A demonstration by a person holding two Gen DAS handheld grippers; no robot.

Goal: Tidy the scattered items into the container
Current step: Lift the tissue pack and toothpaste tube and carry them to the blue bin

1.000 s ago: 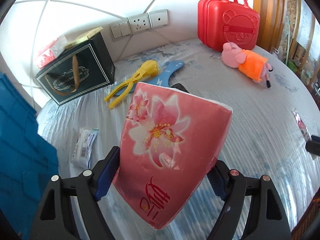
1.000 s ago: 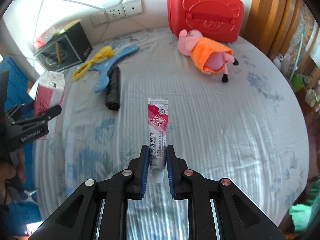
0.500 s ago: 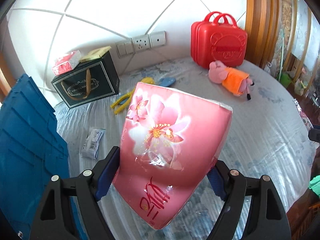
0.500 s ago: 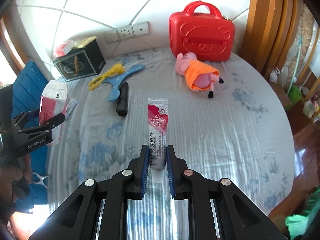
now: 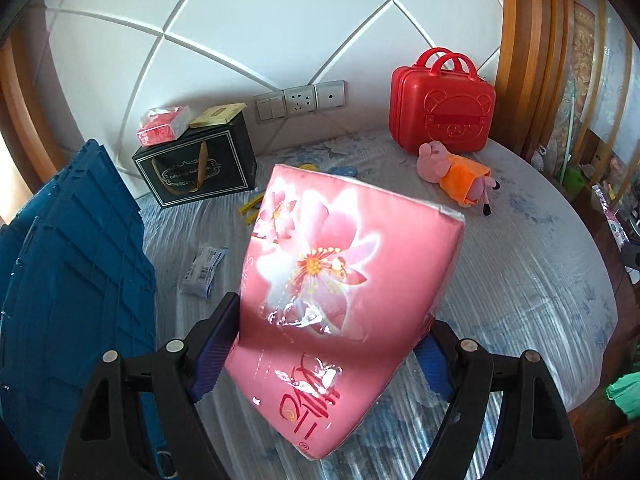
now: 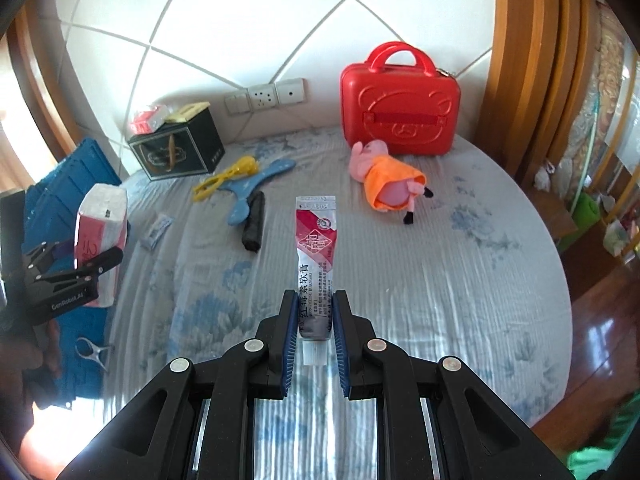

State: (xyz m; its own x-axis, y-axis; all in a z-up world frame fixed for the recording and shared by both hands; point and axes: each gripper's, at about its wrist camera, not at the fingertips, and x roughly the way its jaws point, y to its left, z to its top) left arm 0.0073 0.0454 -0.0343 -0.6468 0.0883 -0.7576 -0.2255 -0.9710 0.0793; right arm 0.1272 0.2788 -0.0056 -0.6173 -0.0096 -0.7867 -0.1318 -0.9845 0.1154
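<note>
looks like a bedroom in someone's home: a bed (image 6: 400,280) with a blue floral sheet, padded white headboard wall (image 6: 240,20) with sockets (image 6: 264,96), wooden trim (image 6: 532,80), a pig plush toy (image 6: 384,180) and a red kids' suitcase (image 6: 400,108) on the bed

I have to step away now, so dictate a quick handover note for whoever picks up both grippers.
Left gripper: shut on the pink floral tissue pack, held up beside the blue plastic crate.
Right gripper: shut on the red-and-white ointment tube, above the bed.
Done: both items picked up, neither in the crate yet.
Left on the bed: yellow tongs, blue plastic toy, black roll, small white sachet, pink pig plush.
</note>
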